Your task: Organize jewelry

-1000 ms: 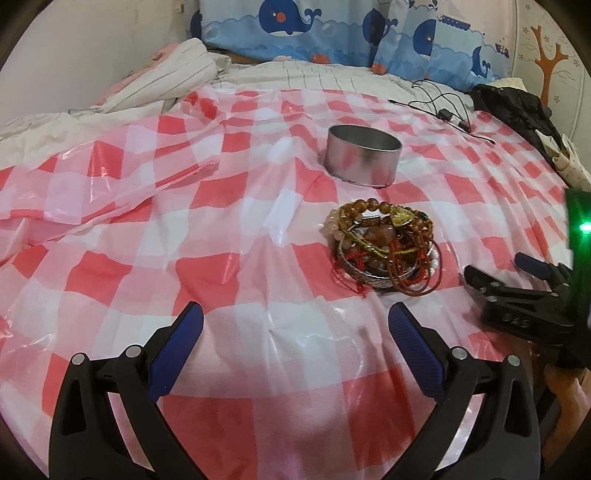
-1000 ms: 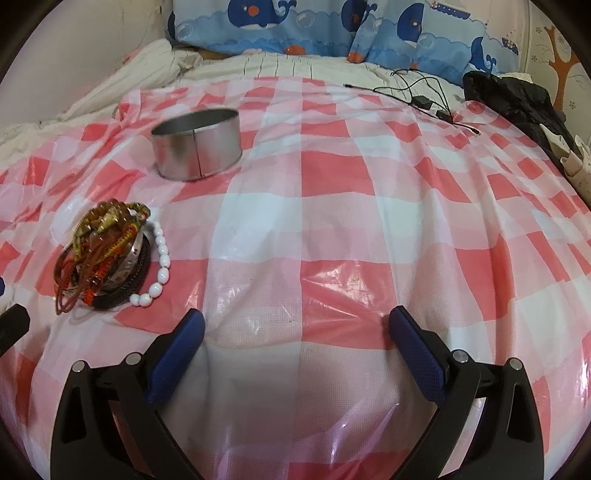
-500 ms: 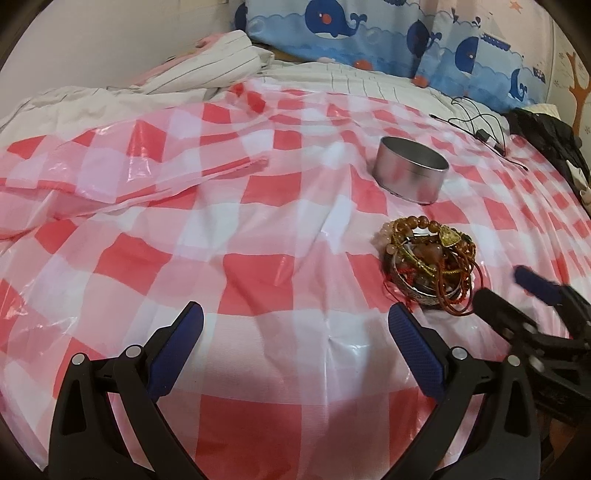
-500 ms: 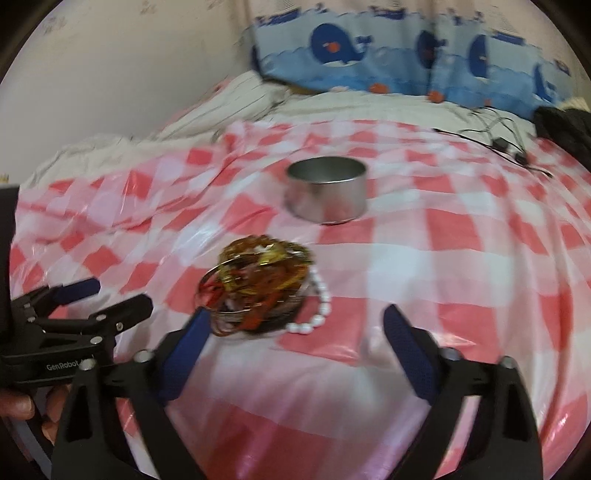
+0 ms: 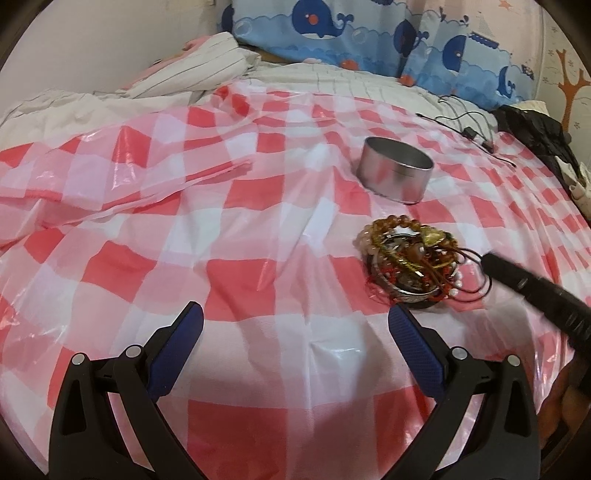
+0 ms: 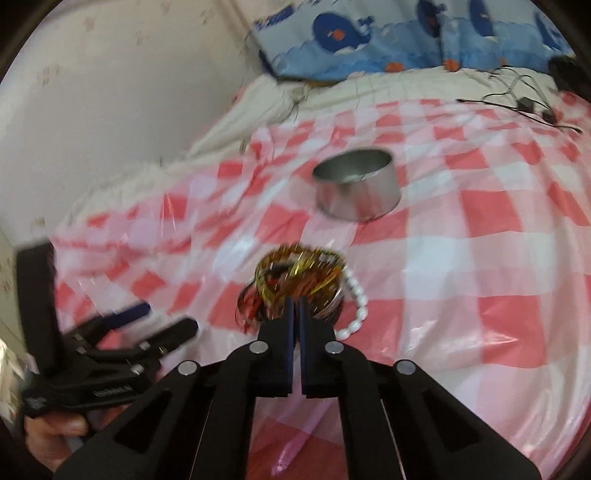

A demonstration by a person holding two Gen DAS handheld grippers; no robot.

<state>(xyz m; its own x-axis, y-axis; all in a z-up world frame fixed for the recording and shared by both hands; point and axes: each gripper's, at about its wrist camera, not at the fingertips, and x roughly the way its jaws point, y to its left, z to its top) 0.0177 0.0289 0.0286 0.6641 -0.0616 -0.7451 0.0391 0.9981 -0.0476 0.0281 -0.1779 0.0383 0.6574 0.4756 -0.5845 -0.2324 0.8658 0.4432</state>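
A tangled pile of bracelets (image 5: 406, 266), amber beads, red and brown cords and a metal bangle, lies on the red-and-white checked plastic sheet (image 5: 221, 221). Behind it stands a round silver tin (image 5: 395, 173) with nothing visible inside. My right gripper (image 6: 295, 306) is shut, its tips at the near edge of the bracelet pile (image 6: 299, 273). Brown cords reach its tip (image 5: 487, 260), but I cannot tell if one is pinched. A white pearl bracelet (image 6: 356, 306) curls beside the pile. My left gripper (image 5: 295, 332) stands open over the bare sheet, left of the pile, and shows again (image 6: 166, 317) beside the silver tin's (image 6: 356, 188) view.
A black cable (image 5: 469, 129) and a dark garment (image 5: 535, 129) lie at the back right. A whale-print pillow (image 5: 369, 33) and striped bedding (image 5: 203, 62) line the back by the wall. A hand (image 6: 55, 428) holds the left gripper. The sheet is wrinkled at the left.
My right gripper has swung left to the bracelet pile and gone from wide open to shut at its edge. The left gripper has stayed open and has barely shifted.
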